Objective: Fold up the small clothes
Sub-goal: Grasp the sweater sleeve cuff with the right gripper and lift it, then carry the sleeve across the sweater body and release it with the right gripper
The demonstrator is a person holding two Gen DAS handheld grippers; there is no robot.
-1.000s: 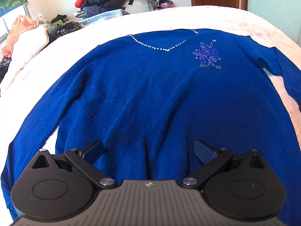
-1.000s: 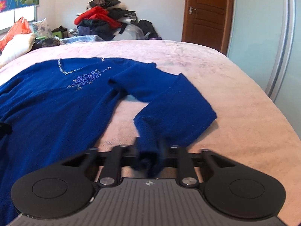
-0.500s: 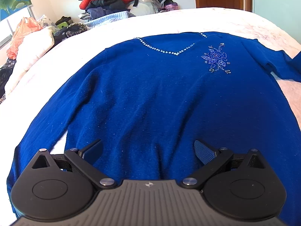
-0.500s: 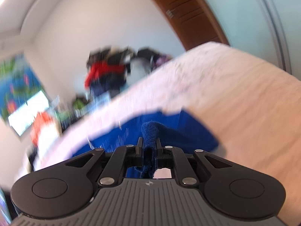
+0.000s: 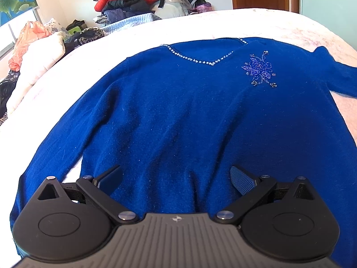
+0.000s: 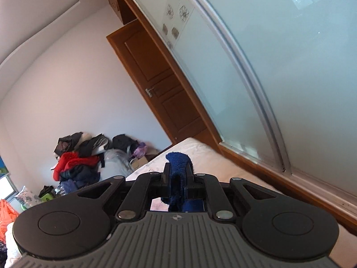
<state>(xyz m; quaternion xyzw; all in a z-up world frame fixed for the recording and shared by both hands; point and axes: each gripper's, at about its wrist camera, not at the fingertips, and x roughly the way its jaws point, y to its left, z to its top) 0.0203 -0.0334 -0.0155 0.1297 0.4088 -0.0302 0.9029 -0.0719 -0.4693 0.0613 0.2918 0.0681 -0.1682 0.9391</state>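
The left gripper (image 5: 176,178) hangs wide open, empty, over the hem of the sweater (image 5: 189,116), which lies flat mid-bed (image 5: 223,22). The right gripper (image 6: 178,178) is clamped on its sleeve (image 6: 178,163), lifted; carry it across the chest without dragging the body.

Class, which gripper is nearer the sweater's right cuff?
Right. The right gripper is shut on the cuff; the left gripper hovers open above the sweater hem, away from it.
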